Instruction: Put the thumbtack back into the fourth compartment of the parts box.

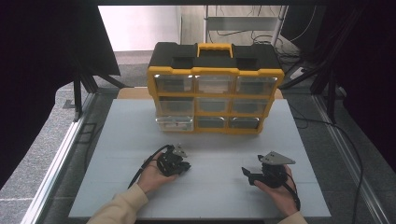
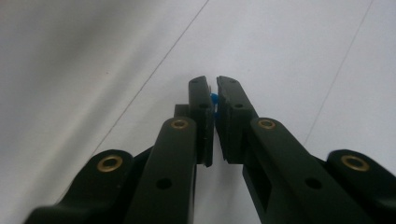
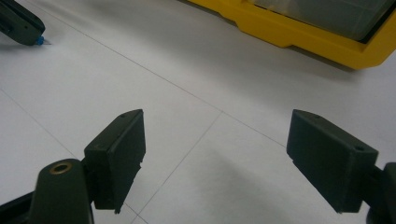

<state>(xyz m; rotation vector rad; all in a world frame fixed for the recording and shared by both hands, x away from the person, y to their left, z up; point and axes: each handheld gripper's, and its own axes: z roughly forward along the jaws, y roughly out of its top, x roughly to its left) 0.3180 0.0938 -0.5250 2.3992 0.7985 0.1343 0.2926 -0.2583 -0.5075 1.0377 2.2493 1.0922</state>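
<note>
Table (image 1: pixel 140 135): a pale board is seen laid out ahead of the person, both hands resting low on its near half

Drawer cabinet (image 1: pixel 215 88): a yellow and black organiser with three rows of clear drawers is stood at the far middle of the table, well apart from both hands; its yellow base is caught at the top of the right gripper view (image 3: pixel 299 32)

Right gripper (image 1: pixel 254 176): held at the near right, jaws spread wide and nothing gripped between them, bare table is seen through the gap

Left gripper (image 1: pixel 184 165): held at the near left, a little closer to the cabinet than the right one; jaws are drawn almost together

Blue piece (image 2: pixel 214 99): a small blue thing is pinched near the tips of the left jaws, too small to be named; it is also glimpsed at the left gripper's tip, close to the table, in the right gripper view (image 3: pixel 41 41)

Key relation: the cabinet lies straight ahead and slightly right of the left gripper, so the loaded hand is judged the nearer one, with the bottom left drawer (image 1: pixel 174 123) closest
</note>
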